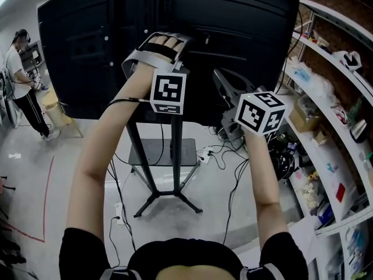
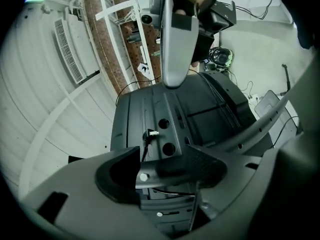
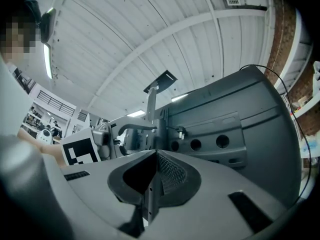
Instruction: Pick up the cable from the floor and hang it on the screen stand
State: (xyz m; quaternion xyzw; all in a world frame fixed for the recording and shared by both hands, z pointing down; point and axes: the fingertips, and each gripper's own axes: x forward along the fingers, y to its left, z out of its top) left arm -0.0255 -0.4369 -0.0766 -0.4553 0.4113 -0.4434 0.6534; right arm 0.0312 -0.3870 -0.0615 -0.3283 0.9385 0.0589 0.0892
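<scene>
The big black screen [image 1: 233, 28] stands on its black stand [image 1: 175, 174], and both my grippers are raised to its back. My left gripper [image 1: 166, 39] [image 2: 165, 171] is open, its jaws on either side of a dark mounting bar with no pad pressing on it. Just beyond the jaws a black cable plug [image 2: 150, 133] [image 3: 181, 132] hangs at the bracket holes. A thin black cable [image 1: 123, 101] crosses my left forearm and drops towards the floor. My right gripper [image 1: 218, 74] [image 3: 152, 171] is shut and empty, to the right of the left gripper.
Shelves [image 1: 326, 127] crowded with boxes and clutter line the right side. Loose cables and a power strip [image 1: 207, 153] lie on the floor behind the stand's feet. A person [image 1: 23, 74] stands far left, beyond a red floor line [image 1: 46, 197].
</scene>
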